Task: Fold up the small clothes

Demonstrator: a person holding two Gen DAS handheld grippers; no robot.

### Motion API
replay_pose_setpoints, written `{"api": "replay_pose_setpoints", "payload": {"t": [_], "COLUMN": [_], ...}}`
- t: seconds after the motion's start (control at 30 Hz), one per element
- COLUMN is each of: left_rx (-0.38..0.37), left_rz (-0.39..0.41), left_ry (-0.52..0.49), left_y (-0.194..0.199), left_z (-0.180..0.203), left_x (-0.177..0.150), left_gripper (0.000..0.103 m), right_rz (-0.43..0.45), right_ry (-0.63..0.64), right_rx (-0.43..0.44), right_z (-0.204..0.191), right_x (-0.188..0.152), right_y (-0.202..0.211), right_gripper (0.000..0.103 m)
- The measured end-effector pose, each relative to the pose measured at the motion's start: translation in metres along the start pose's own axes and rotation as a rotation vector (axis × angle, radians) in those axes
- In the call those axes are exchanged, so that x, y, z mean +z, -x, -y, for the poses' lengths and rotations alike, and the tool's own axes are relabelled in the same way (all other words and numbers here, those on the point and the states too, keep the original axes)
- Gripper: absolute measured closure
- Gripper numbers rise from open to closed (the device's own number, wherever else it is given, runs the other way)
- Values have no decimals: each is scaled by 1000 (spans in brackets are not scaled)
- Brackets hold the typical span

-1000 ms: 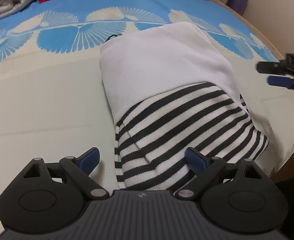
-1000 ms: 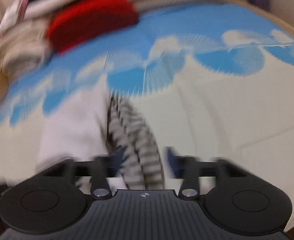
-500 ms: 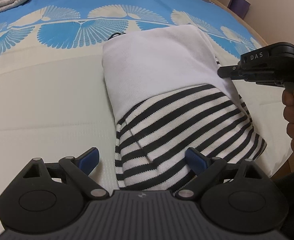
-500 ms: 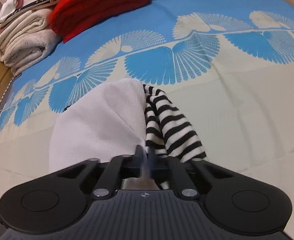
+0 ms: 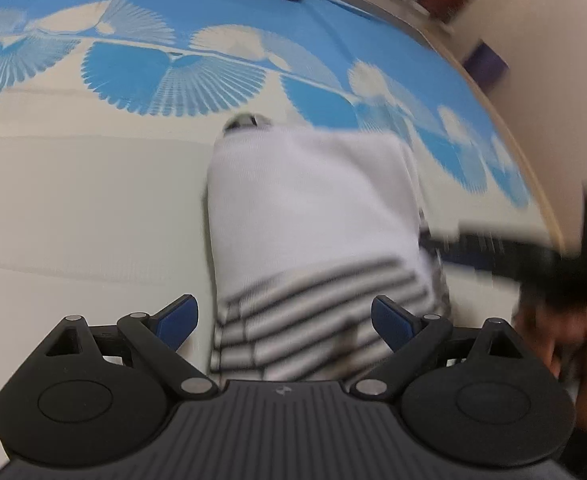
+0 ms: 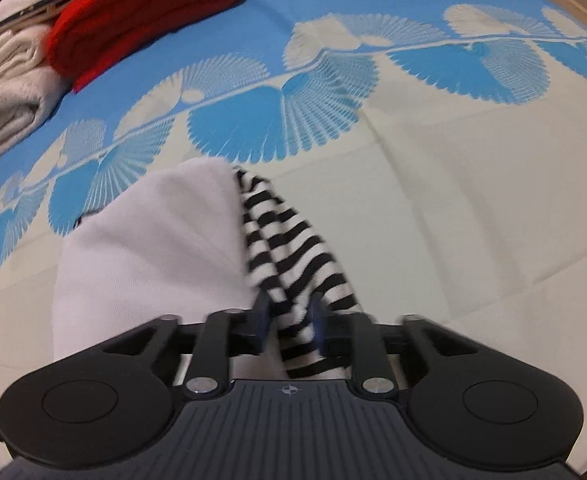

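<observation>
Mid-fold: the right tool (image 6: pixel 289 322) grips the striped edge while the left tool (image 5: pixel 283 322) stands open over the near end of the garment (image 5: pixel 313 216).

The small white and black-striped garment lies partly folded on the bed (image 5: pixel 73 200), near its front edge and short of the blue fan print; the left tool's jaws are spread wide, straddling the striped near end and gripping nothing; the right tool's jaws are drawn narrow around a bunch of striped cloth (image 6: pixel 293 248) on the garment's right side, apparently pinching it, though blur hides the contact; the next move likely calls for carrying that striped flap leftward over the white panel (image 6: pixel 153 240), laying it flat without dragging the layers beneath; folded clothes (image 6: pixel 141 12) are stacked at the far left.
</observation>
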State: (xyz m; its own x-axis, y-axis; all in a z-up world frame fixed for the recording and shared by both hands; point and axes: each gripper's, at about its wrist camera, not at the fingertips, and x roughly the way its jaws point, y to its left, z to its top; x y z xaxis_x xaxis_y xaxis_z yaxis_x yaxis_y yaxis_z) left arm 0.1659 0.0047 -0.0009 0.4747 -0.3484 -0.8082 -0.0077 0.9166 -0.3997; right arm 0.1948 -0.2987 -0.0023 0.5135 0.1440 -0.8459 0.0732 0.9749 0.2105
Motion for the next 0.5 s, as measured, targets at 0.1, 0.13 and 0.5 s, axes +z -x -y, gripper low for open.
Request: {"api": "replay_pose_setpoints", "payload": {"t": [0.1, 0.13, 0.5], "left_rx": [3, -7, -180], "left_rz": [-23, -58, -146], "left_ry": [83, 108, 209], "left_y": [-24, -37, -89], "left_z": [-13, -18, -36], "left_x": [24, 28, 29], "left_gripper": [7, 7, 33], "right_rz": [-60, -86, -181], "right_ry": [4, 13, -32], "right_rx": [-3, -23, 4], "right_z": [5, 7, 6], "right_x": [-5, -8, -15], "right_y": [-7, -11, -32], "right_gripper": [36, 36, 71]}}
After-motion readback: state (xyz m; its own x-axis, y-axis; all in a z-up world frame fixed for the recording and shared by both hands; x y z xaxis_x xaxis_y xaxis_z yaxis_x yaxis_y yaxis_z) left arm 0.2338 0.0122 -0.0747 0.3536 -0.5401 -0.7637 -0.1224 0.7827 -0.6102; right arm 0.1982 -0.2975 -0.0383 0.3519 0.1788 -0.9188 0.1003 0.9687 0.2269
